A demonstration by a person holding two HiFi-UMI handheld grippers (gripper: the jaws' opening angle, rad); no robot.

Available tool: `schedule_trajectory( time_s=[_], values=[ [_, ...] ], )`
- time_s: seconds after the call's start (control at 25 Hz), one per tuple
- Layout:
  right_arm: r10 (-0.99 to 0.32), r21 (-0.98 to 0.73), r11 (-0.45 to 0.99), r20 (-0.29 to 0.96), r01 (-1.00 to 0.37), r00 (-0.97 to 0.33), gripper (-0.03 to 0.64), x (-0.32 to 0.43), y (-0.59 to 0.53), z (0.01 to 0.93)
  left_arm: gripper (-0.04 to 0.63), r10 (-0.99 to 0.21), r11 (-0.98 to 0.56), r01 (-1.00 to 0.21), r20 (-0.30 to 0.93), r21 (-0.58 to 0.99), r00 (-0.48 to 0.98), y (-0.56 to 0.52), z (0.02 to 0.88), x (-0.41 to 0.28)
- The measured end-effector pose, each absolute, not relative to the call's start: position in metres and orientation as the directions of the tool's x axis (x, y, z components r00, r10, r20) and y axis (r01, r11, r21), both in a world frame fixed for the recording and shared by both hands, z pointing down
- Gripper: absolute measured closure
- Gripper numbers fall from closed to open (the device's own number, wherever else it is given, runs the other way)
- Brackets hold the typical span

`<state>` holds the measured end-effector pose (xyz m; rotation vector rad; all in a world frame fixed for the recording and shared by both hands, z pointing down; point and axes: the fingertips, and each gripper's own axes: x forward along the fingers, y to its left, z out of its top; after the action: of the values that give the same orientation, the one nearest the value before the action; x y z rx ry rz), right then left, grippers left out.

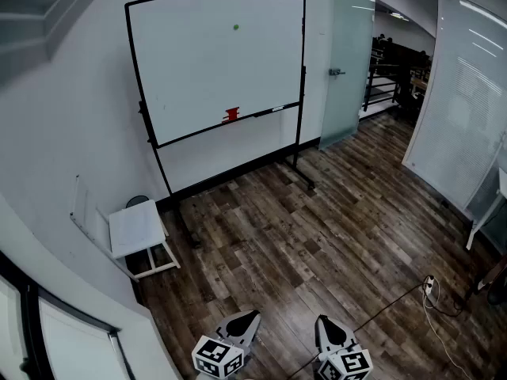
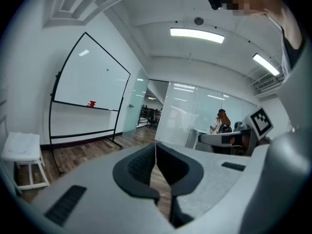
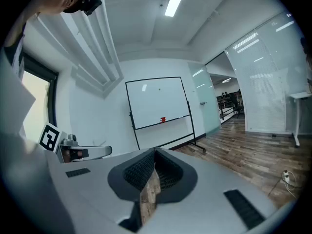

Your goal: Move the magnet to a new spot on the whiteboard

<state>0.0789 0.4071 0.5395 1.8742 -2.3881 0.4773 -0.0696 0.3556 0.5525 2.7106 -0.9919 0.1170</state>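
Observation:
A white whiteboard (image 1: 190, 70) on a black wheeled stand stands against the far wall. A small green magnet (image 1: 235, 28) sticks near its top, right of centre; it is a tiny dot in the left gripper view (image 2: 107, 70) and the right gripper view (image 3: 159, 88). A red object (image 1: 231, 115) rests on the board's tray. My left gripper (image 1: 250, 315) and right gripper (image 1: 322, 320) sit at the bottom edge, far from the board. Both are shut with nothing between the jaws, as the left gripper view (image 2: 155, 145) and the right gripper view (image 3: 155, 151) show.
A low white side table (image 1: 139, 232) stands by the left wall. A frosted glass door (image 1: 348, 54) is right of the board, and a glass partition (image 1: 463, 109) lines the right side. A cable and power strip (image 1: 428, 285) lie on the wood floor. A person (image 2: 223, 123) sits at a desk.

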Motion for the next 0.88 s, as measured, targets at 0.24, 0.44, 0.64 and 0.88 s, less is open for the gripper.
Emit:
schedule_trajectory(
  time_s=[0.24,0.44,0.64,0.88],
  values=[
    [-0.929,-0.191,0.247,0.231,-0.95,-0.288,0.589,0.055,0.442,0.526,0.58,-0.666,-0.707,-0.678,0.135,0.2,0.734,0.396,0.536,-0.092],
    [-0.951,-0.198,0.248,0.139,-0.948,-0.277,0.589,0.058,0.446,0.513,0.58,-0.7,-0.679,-0.71,0.128,0.186,0.703,0.406,0.525,-0.102],
    [-0.938,-0.183,0.296,0.131,-0.938,-0.321,0.589,0.055,0.453,0.508,0.58,-0.752,-0.63,-0.759,0.115,0.164,0.649,0.409,0.517,-0.112],
    [-0.928,-0.2,0.331,0.108,-0.922,-0.357,0.589,0.059,0.459,0.512,0.442,-0.788,-0.577,-0.795,0.13,0.187,0.602,0.422,0.529,-0.117]
  ],
)
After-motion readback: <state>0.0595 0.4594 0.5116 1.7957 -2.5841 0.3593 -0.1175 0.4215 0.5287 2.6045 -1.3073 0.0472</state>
